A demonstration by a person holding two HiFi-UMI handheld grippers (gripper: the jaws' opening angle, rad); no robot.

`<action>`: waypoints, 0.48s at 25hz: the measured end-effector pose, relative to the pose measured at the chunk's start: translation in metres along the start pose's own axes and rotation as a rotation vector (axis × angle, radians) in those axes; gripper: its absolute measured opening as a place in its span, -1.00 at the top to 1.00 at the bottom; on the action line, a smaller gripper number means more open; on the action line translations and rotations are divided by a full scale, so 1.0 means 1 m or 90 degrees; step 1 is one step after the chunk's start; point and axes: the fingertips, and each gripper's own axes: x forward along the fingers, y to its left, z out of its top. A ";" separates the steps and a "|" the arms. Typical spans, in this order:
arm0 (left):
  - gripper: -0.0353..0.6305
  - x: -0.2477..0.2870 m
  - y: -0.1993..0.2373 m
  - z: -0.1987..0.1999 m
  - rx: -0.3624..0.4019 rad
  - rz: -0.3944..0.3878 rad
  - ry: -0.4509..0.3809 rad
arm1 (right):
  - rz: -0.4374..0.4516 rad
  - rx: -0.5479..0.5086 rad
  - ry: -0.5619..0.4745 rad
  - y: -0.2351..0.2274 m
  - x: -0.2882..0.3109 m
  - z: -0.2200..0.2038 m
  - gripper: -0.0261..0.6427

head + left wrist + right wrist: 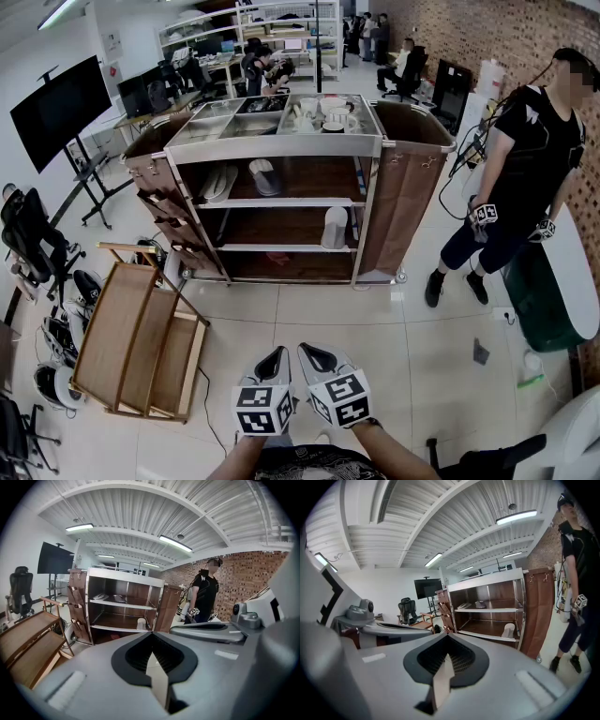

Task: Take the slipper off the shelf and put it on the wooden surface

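Two tools: left hand-held gripper (275,358) and right hand-held gripper (312,354) hang side by side before me, jaws together, holding nothing; I judge the reach has not begun.
Slipper: pale slipper (221,182) lies on the upper shelf (300,202) of the cart (281,148), well apart from both.
Wooden surface: wooden rack (117,337) stands on the floor left of the cart, handy for setting down.

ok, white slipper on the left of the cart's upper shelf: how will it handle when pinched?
Probably light and floppy: the slipper looks thin and flat. Lying flat on the shelf, it shouldn't roll or tip. It may sag if lifted by one edge.
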 end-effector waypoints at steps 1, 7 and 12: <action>0.88 0.003 0.003 0.002 -0.001 0.003 -0.003 | 0.005 -0.003 -0.002 -0.001 0.003 0.001 0.92; 0.88 0.023 0.029 0.018 -0.012 0.015 -0.027 | 0.021 -0.015 -0.008 -0.009 0.037 0.014 0.92; 0.88 0.048 0.071 0.037 -0.027 0.024 -0.039 | 0.036 -0.030 -0.008 -0.007 0.086 0.031 0.92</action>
